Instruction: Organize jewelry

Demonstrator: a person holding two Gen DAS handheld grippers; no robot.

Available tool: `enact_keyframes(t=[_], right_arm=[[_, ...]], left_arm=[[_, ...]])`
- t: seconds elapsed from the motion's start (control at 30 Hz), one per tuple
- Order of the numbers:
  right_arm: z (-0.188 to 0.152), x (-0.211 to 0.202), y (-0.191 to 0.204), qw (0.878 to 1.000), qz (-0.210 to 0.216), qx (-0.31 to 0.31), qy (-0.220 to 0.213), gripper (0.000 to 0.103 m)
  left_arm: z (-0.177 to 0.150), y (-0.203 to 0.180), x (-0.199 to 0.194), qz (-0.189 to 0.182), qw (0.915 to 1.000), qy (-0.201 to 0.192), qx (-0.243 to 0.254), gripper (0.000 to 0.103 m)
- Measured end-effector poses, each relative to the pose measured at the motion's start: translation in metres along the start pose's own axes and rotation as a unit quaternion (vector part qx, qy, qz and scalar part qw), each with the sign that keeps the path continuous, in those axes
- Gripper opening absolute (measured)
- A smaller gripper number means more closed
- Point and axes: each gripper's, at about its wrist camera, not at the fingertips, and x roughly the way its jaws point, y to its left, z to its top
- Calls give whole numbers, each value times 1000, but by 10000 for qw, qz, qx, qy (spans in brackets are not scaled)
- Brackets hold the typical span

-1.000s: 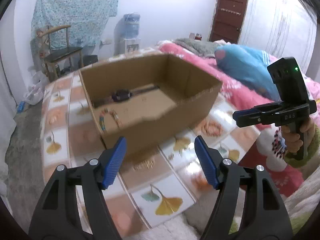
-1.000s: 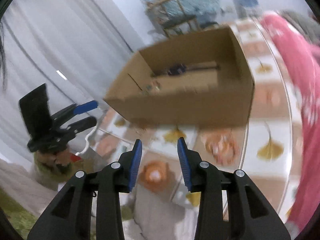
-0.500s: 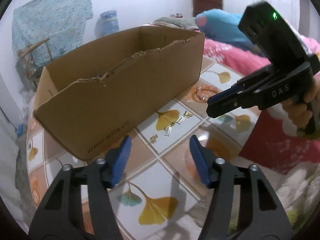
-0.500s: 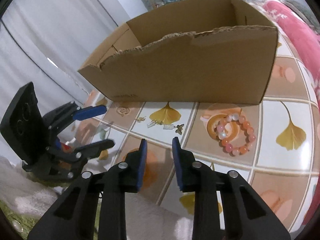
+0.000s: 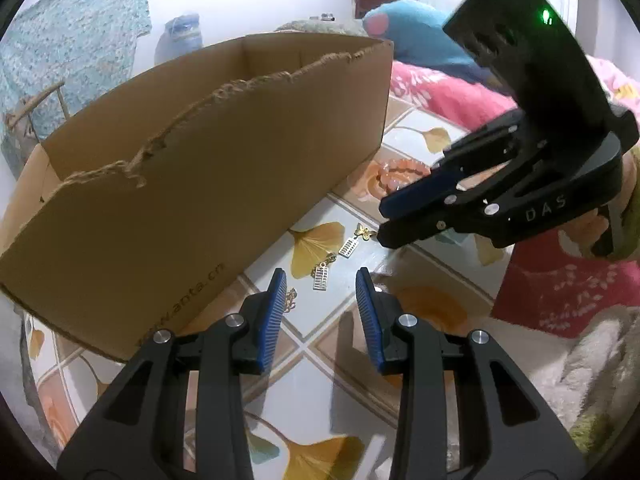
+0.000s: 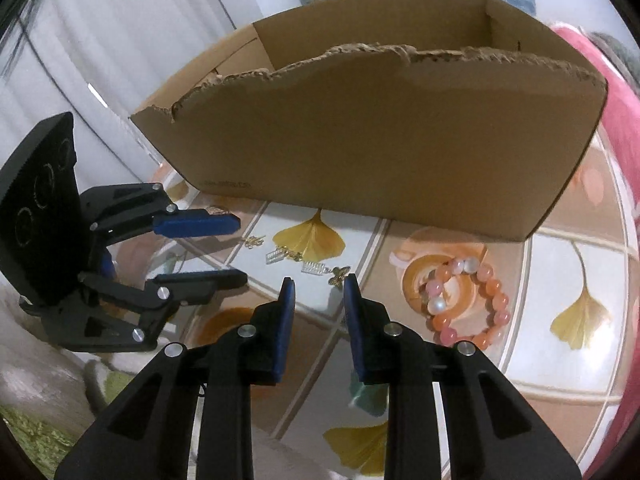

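The left tongs (image 5: pixel 320 280) stand part open with nothing between the 2 blue pads, low over the table (image 5: pixel 328 392). Just ahead of their tips lie 2 small abacus-shaped gold charms, one (image 5: pixel 321 277) nearer and one (image 5: pixel 348 247) farther, with a gold butterfly charm (image 5: pixel 363 232) beyond them. A thin gold chain piece (image 5: pixel 291 299) lies touching or just beside the left pad; which, cannot be told.

The right tongs (image 6: pixel 318 280) are open by a narrower gap and also hold nothing. Their tips hover close to the butterfly charm (image 6: pixel 339 273) and near the abacus charms (image 6: pixel 314 267) on the tile. In the left wrist view the right tongs (image 5: pixel 386 220) point in from the right, their lower tip just beside the butterfly.

A pink and orange bead bracelet (image 6: pixel 466 300) lies on the table to the right of the right tongs, apart from the charms. The cardboard box (image 6: pixel 380 152), with a torn near rim, stands directly behind the charms, closing off the far side. The 2 tongs face each other across the charms, leaving only a small patch of tile between them. The table's right edge meets a pink bedspread (image 5: pixel 448 96).
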Motion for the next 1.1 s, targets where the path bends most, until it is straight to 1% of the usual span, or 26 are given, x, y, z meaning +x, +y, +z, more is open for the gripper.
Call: enact_keyframes(t=[0.1, 0.27, 0.43, 0.5, 0.53, 0.63, 0.8, 0.83, 0.93, 1.03, 1.1], right_arm=[[2, 4, 3, 9996, -96, -261, 27, 25], [7, 9, 8, 9970, -204, -745, 43, 24], [12, 16, 15, 9911, -252, -1302, 94, 20], [13, 20, 17, 9890, -257, -1451, 160, 18], [13, 22, 17, 9886, -252, -1474, 192, 18], [12, 27, 19, 9878, -254, -1514, 255, 14], [9, 28, 20, 9900, -272, -1362, 231, 13], [9, 31, 22, 9907, -272, -1314, 225, 13], [7, 27, 18, 9928, -261, -1149, 205, 13], [6, 26, 16, 9944, -263, -1000, 196, 12], [5, 26, 16, 9953, -277, -914, 191, 12]], left_arm=[[-2, -3, -1, -19, 10000, 4, 43, 34], [-7, -1, -9, -29, 10000, 41, -57, 34], [-11, 0, -14, -94, 9996, 54, -263, 34], [-14, 1, -18, -25, 9995, 60, -317, 34], [-16, 2, -21, 31, 9994, 69, -351, 34], [-23, 12, -28, 354, 9983, 115, -438, 34], [-37, 42, -41, 860, 9932, 286, -728, 34], [-38, 46, -43, 912, 9924, 303, -773, 34], [-40, 52, -48, 875, 9918, 249, -898, 34], [-37, 48, -41, 715, 9946, 166, -730, 34], [-35, 45, -34, 627, 9958, 177, -650, 34]])
